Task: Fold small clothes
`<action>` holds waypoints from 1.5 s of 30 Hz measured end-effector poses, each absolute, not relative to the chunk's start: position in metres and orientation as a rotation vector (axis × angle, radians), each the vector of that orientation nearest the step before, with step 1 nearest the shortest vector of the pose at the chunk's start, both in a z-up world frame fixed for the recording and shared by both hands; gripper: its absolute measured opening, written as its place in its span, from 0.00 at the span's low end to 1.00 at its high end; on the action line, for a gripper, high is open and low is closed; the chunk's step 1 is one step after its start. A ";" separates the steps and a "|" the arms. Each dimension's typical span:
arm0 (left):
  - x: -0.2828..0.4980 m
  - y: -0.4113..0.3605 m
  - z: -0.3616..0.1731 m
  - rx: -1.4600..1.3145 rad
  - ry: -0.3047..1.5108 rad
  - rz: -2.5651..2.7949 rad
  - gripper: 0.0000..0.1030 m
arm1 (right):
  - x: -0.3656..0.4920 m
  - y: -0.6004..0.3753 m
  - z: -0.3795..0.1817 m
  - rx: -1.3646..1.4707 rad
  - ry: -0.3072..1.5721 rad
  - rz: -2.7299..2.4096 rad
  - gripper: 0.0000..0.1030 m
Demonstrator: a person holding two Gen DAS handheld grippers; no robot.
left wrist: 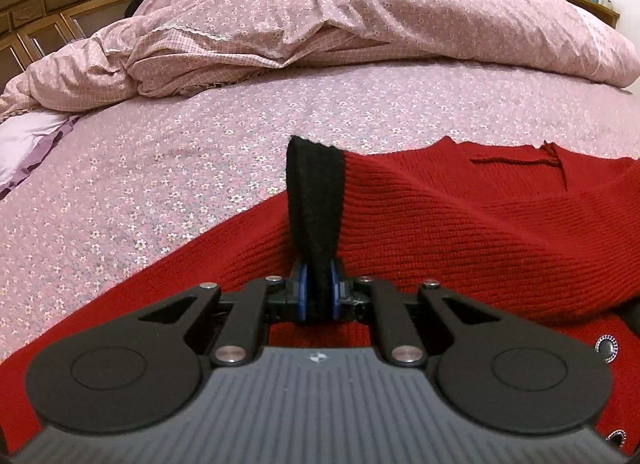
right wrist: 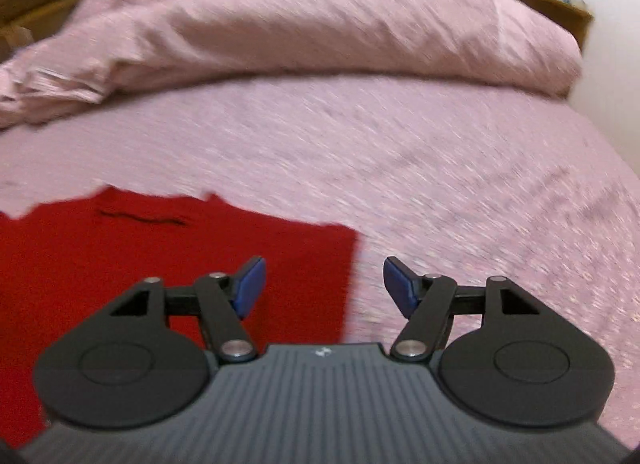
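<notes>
Because your left tongs [left wrist: 319, 291] pinch the black cuff [left wrist: 315, 200], the red sweater's [left wrist: 500, 224] sleeve folds inward; right tongs [right wrist: 324, 284] gape empty over the bed [right wrist: 440, 184].

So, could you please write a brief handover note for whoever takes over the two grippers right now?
Left gripper: shut on the black cuff of the red sweater, sleeve drawn across the body.
Right gripper: open, nothing between the pads, hovering above the sweater's right edge and the floral bedsheet; that view is blurred.
Sweater lies flat on the sheet; the rumpled duvet lies behind.
Done: one sleeve fold seems under way.
Left: lay the cuff down, likely fold the rest.
</notes>
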State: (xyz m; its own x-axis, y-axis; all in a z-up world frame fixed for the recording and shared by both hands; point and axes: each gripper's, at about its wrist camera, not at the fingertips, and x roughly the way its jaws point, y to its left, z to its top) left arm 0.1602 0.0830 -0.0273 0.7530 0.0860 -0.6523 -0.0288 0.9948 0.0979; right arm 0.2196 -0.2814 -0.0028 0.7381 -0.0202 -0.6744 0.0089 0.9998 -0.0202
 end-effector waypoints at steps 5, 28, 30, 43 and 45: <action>0.161 0.080 -0.026 0.095 0.713 0.064 0.13 | 0.232 -0.282 -0.018 -0.061 0.789 0.079 0.64; 0.185 0.072 -0.031 0.103 0.712 0.065 0.15 | 0.202 -0.310 -0.015 0.146 0.671 -0.045 0.27; 0.179 0.077 -0.025 0.068 0.709 0.055 0.15 | 0.188 -0.305 -0.007 0.124 0.654 -0.030 0.28; 0.099 0.124 0.002 -0.053 0.715 0.212 0.55 | 0.130 -0.266 0.020 0.138 0.738 0.197 0.49; 0.086 0.133 0.002 -0.065 0.716 0.247 0.61 | 0.125 -0.257 0.029 0.104 0.722 0.229 0.50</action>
State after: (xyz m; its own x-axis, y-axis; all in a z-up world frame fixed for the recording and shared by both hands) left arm 0.0865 0.1332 0.0018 0.7266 0.2014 -0.6569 -0.2458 0.9690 0.0252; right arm 0.1251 -0.2570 0.0293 0.7268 0.2429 -0.6425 -0.1710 0.9699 0.1732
